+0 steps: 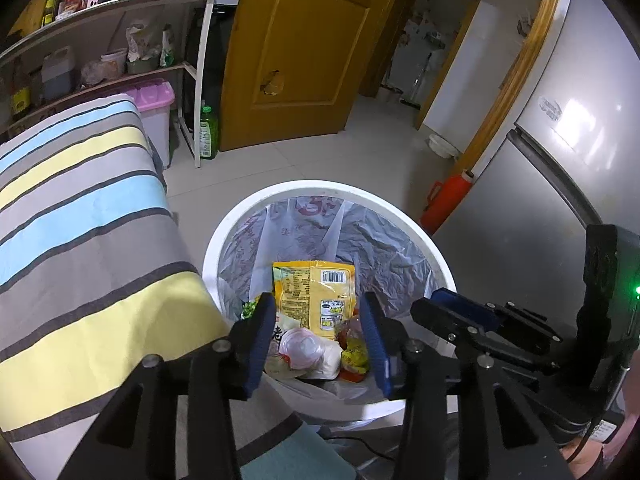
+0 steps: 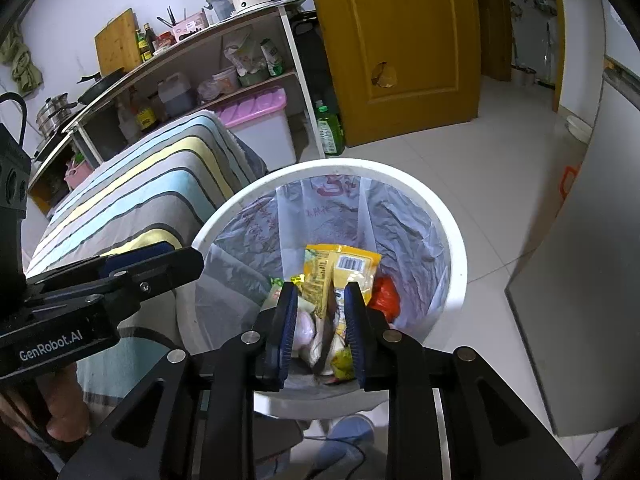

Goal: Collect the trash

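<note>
A white trash bin (image 1: 224, 236) with a clear liner stands on the floor beside the striped table; it also shows in the right wrist view (image 2: 456, 240). Inside lie a yellow snack packet (image 1: 316, 292) (image 2: 340, 268), a clear plastic cup (image 1: 300, 346), a red wrapper (image 2: 386, 294) and other scraps. My left gripper (image 1: 316, 344) is open and empty above the bin's near side. My right gripper (image 2: 320, 328) is open above the bin, with nothing held between its pads. Each gripper shows in the other's view: the right (image 1: 472, 316), the left (image 2: 132, 264).
A table under a striped cloth (image 1: 80, 216) stands left of the bin. A shelf unit (image 2: 192, 64) with bottles and a kettle, a pink-lidded box (image 2: 260, 120), a green bottle (image 2: 330, 130), a yellow door (image 2: 400, 40), a fridge (image 1: 560, 152) and a red container (image 1: 446, 200) surround the tiled floor.
</note>
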Available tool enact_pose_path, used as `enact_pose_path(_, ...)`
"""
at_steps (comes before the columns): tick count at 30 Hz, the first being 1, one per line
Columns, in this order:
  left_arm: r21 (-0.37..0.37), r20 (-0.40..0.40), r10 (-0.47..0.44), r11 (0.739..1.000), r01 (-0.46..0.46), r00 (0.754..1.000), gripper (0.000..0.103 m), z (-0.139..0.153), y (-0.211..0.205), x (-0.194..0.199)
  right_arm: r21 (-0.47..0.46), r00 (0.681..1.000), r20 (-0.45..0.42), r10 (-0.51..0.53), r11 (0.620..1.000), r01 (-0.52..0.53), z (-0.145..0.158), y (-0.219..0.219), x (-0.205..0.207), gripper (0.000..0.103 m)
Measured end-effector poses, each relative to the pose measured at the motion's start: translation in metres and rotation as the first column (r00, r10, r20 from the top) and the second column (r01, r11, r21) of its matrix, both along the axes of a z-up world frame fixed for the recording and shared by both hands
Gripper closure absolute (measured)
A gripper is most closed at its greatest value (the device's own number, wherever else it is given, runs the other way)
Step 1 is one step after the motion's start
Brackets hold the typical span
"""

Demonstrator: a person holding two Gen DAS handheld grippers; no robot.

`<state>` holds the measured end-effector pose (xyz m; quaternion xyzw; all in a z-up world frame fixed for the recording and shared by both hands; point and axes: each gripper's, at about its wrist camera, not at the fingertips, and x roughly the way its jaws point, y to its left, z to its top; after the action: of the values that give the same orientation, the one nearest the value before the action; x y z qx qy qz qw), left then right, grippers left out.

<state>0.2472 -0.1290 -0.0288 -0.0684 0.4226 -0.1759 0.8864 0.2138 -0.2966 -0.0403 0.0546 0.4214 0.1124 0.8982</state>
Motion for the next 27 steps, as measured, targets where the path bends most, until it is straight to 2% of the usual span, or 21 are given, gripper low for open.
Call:
enact_pose_path(13, -0.020, 0.091, 0.039, 0.999, -0.037, 0.995, 0.058, 0.027, 0.020, -0.033, -0.017, 0.995, 0.096, 0.003, 1.000, -0.001, 0.037, 0.010, -0.039, 0.074)
enact_pose_path(17, -0.022, 0.134, 0.045, 0.999, -0.043, 0.990, 0.058, 0.038, 0.026, -0.053, -0.027, 0.990, 0.138, 0.014, 1.000, -0.010, 0.053, 0.017, -0.057, 0.073)
enact_pose_path(21, -0.019, 0.179, 0.052, 0.999, -0.049, 0.982, 0.058, 0.049, 0.031, -0.074, -0.045, 0.982, 0.188, 0.033, 0.999, -0.025, 0.070, 0.027, -0.080, 0.066)
enact_pose_path(27, -0.003, 0.255, 0.047, 0.999, -0.048, 0.966, 0.058, 0.063, 0.037, -0.111, -0.057, 0.969, 0.239, 0.055, 0.997, -0.043, 0.083, 0.038, -0.113, 0.063)
